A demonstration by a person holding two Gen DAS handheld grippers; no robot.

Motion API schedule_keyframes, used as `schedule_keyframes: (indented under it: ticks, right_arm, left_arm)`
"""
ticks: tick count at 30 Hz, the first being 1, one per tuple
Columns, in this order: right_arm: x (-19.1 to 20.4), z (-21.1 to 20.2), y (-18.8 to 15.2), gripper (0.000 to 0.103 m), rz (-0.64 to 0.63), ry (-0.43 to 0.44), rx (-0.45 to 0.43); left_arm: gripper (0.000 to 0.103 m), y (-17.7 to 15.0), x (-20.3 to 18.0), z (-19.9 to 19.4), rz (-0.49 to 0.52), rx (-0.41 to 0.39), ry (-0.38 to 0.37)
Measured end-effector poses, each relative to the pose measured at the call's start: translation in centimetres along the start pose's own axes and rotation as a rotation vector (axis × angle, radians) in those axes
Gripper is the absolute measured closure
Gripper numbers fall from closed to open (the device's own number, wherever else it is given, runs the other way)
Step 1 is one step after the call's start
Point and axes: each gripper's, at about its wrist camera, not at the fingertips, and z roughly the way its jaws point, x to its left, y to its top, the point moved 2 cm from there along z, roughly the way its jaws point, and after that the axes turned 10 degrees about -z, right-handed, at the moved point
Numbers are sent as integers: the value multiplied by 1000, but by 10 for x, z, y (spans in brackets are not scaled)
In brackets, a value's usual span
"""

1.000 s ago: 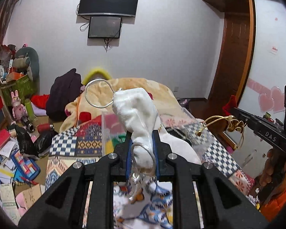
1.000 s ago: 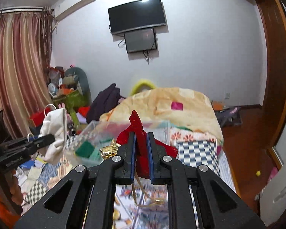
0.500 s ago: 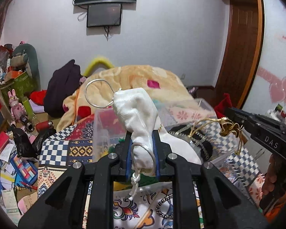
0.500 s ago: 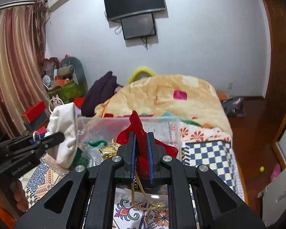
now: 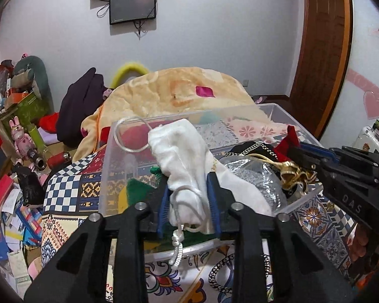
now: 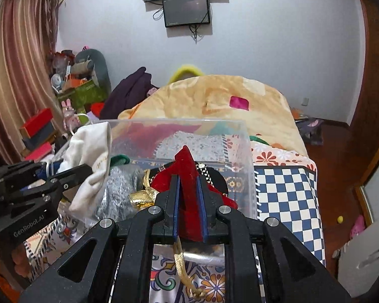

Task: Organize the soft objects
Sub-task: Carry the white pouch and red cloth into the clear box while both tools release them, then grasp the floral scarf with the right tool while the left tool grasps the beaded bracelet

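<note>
**Both grippers loaded, over the clear bin**

I have my left gripper [image 5: 188, 202] clamped on a white drawstring pouch [image 5: 182, 151]; the fabric bulges up between the blue pads and its cord loop [image 5: 128, 136] arcs off to the left. A knotted cord end [image 5: 176, 247] hangs below the fingers. The pouch sits above the near-left part of the clear plastic bin [image 5: 108, 176].

My right gripper [image 6: 188, 202] is pinched on a red velvet pouch [image 6: 187, 166], which sticks up in a point between the pads. Its gold cord [image 6: 182, 265] trails down under the fingers. This pouch is over the bin's near edge, seen from the right wrist.

Inside the bin I see a silver pouch [image 5: 262, 176], a green item [image 5: 136, 189] and a dark piece with gold trim [image 5: 250, 149]. The bin rests on a patterned bedspread [image 6: 285, 189].
</note>
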Motion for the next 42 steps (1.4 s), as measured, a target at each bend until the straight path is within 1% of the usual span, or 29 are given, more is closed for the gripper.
schedule_keyframes:
  ticks: [4,6,7,9,11,14,18,19,21,23,25,27,29,33,37,40,42]
  right_arm:
    - [0,-2,-2,83,-14,2,12]
    - [-1,-7,-3,74,-16,-6,7]
    - [-2,-11,-3,71,-16,-10,1]
    - [-4,-18,-3,59,-13,-6,-12]
    - [-5,-25,-3,53,-10,-3,-24]
    - [-3,-38,-5,48,-15,-3,-43]
    - [4,-54,-8,34,-22,6,-67]
    - [7,-59,-9,32,-28,10,-75]
    - [13,-67,-13,23,-39,15,-85]
    - [20,-72,-16,19,-50,24,-91]
    - [28,-75,-21,19,-64,37,-85]
    - [35,-74,-27,17,-76,50,-70]
    - [42,-71,-34,16,-87,60,-50]
    - [52,-65,-51,16,-83,93,-13]
    - [61,-56,-68,16,-68,138,43]
    - [69,-51,-77,16,-74,163,75]
    - [74,-46,-81,16,-82,180,95]
  left_arm:
    - [63,-2,5,-2,-6,4,3]
    - [58,-3,6,-7,-10,0,-1]
    - [57,-3,7,-10,-12,-2,-5]
    - [52,-4,8,-17,-16,-9,-15]
    - [49,-5,8,-27,-12,-24,-21]
    - [43,-6,7,-43,-5,-42,-35]
    - [35,-10,5,-64,-3,-65,-57]
    - [34,-11,5,-69,-1,-70,-61]
    - [28,-16,5,-80,-2,-75,-73]
    - [27,-22,6,-89,-7,-72,-93]
    - [26,-29,5,-96,-7,-66,-105]
    - [23,-38,2,-102,-2,-57,-105]
    - [22,-48,1,-104,4,-43,-102]
    - [21,-71,7,-104,-5,6,-82]
    - [21,-91,17,-97,-24,58,-52]
    - [21,-105,29,-92,-58,106,-42]
    - [21,-112,35,-89,-76,125,-35]
